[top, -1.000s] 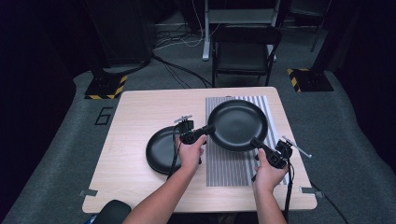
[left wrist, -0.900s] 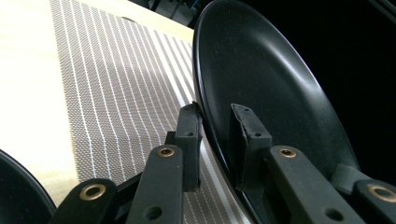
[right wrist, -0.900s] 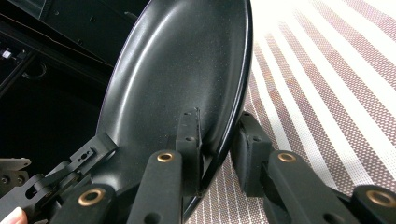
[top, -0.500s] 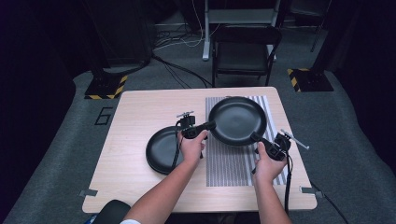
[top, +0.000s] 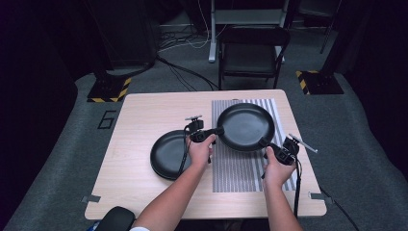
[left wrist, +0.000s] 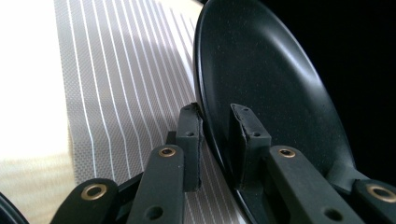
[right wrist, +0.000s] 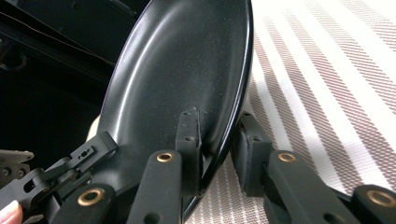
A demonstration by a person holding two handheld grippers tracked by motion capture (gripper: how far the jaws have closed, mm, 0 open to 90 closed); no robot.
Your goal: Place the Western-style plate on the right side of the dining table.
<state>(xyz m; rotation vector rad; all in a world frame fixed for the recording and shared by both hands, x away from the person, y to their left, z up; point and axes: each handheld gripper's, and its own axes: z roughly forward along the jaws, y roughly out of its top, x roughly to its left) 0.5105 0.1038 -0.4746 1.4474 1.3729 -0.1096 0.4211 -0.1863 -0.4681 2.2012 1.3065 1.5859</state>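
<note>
A large black plate (top: 246, 126) hangs above the striped grey mat (top: 240, 168), held from both sides. My left gripper (top: 215, 132) is shut on its left rim, and in the left gripper view the jaws pinch the plate's (left wrist: 271, 88) edge with the mat (left wrist: 121, 88) behind. On the near right rim my right gripper (top: 266, 144) is shut too. The right gripper view has one jaw inside the plate (right wrist: 182, 70), the other under it, and the left gripper (right wrist: 70, 172) across. A second black plate (top: 169, 155) lies on the table, under the left forearm.
The light wooden table (top: 144, 115) stands on grey carpet. A black folding chair (top: 252, 50) sits beyond the far edge, with cables on the floor. Yellow-black striped bases (top: 108, 91) flank the table's far corners. A dark object (top: 113, 219) sits at the near left edge.
Both grippers have carried the large plate a little to the right and farther over the mat. The smaller plate has stayed in place.
</note>
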